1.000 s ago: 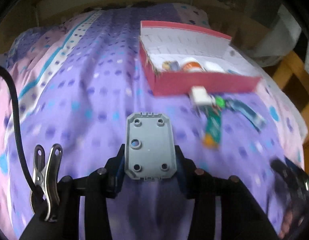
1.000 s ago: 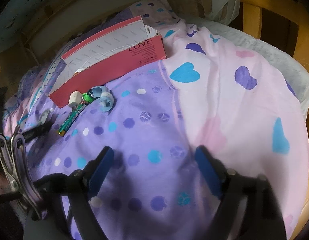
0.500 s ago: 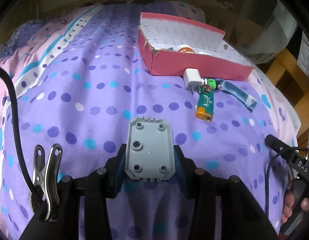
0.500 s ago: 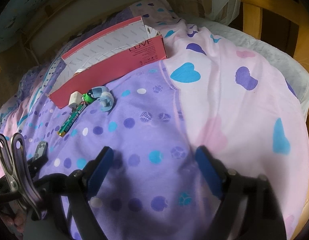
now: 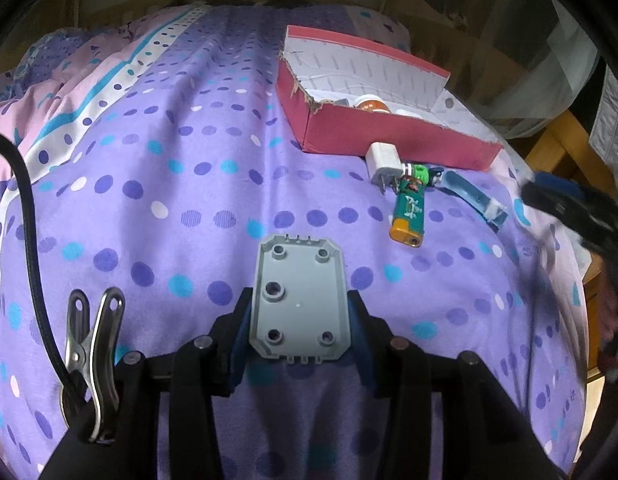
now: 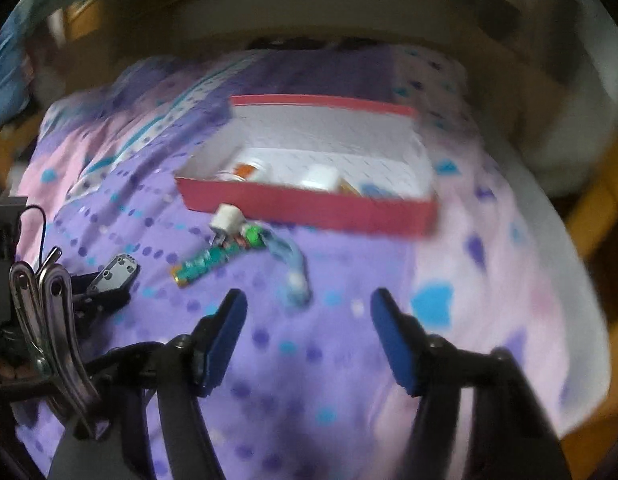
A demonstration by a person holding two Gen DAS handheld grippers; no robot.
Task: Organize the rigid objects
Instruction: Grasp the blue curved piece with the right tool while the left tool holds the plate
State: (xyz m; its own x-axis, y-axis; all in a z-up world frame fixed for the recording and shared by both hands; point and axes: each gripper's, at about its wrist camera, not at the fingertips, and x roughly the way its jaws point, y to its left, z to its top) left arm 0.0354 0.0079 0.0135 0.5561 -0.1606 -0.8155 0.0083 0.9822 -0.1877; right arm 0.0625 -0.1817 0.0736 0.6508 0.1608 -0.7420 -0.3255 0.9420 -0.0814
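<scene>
1. No legible writing in either view; print on the green lighter [image 5: 408, 211] too small to read, right view blurred.
2. Left claw [image 5: 299, 320] clamped on a grey studded plate [image 5: 299, 300], blue pads pressed to its long edges, plate lying flat and pointing to 12 o'clock over the dotted purple bedspread [image 5: 149, 208].
3. Right claw [image 6: 309, 332] spread wide, gripping nothing, blue pads [image 6: 225, 336] hovering above the bedspread.
4. Red box [image 5: 389, 140] at 1 o'clock from the left claw, well apart, open-topped, with an orange-capped bottle [image 5: 371, 103] and other small items inside.
5. White charger plug [image 5: 383, 162] touching the box's near wall; lighter just beside it, orange end toward the camera; pale blue curved piece [image 5: 471, 198] at 3 o'clock of the lighter.
6. From the right view: box [image 6: 309, 204] at 12 o'clock, lighter [image 6: 207, 262] at 11 o'clock, blue piece [image 6: 293, 268] just ahead between the fingers, plate [image 6: 115, 272] and left claw at 9 o'clock.
</scene>
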